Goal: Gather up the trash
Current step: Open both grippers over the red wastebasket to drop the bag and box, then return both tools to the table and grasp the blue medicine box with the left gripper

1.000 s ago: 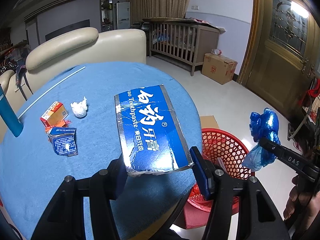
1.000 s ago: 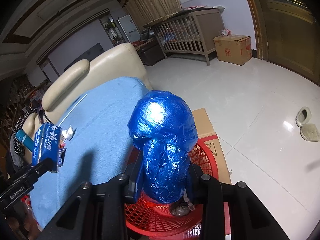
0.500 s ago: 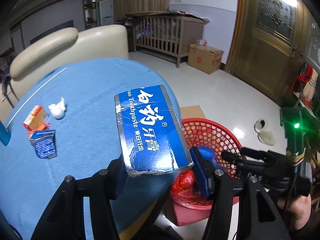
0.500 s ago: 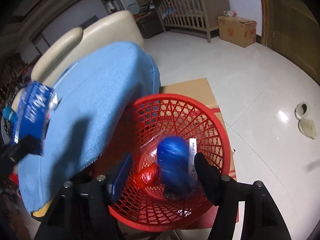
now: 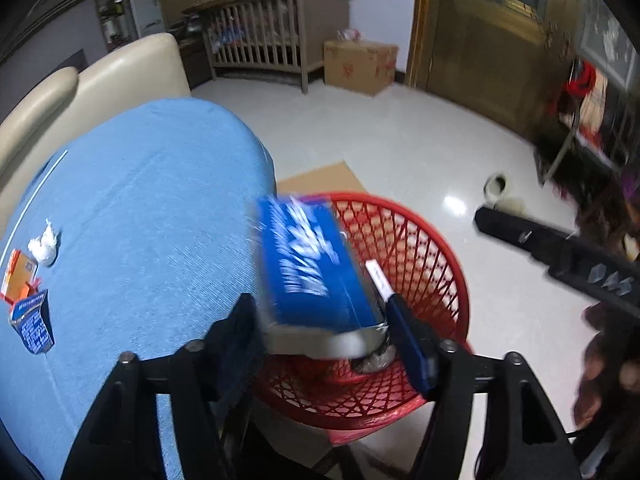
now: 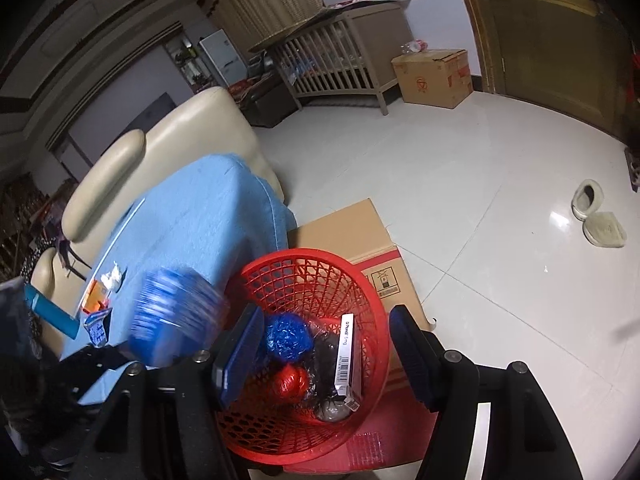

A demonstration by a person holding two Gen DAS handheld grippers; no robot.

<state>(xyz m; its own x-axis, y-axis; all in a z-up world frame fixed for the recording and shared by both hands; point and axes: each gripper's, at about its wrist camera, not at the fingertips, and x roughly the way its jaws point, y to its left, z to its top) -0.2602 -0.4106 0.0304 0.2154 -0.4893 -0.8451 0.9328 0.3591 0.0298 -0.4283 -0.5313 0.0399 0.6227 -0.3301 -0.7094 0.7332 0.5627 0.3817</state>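
Jaws of the left gripper (image 5: pixel 326 330) are opening around the toothpaste box (image 5: pixel 310 276) over the red basket (image 5: pixel 436 264); right gripper (image 6: pixel 326 354) gapes empty, its blue bag (image 6: pixel 288 338) dropped in.

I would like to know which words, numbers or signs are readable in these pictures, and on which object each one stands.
"5 mg": white strip box in the red basket; the word before it is unclear.
Handling symbols, no words: brown carton behind the basket.
Blurred, unreadable: blue toothpaste box.
Too small: orange packet, blue packet.
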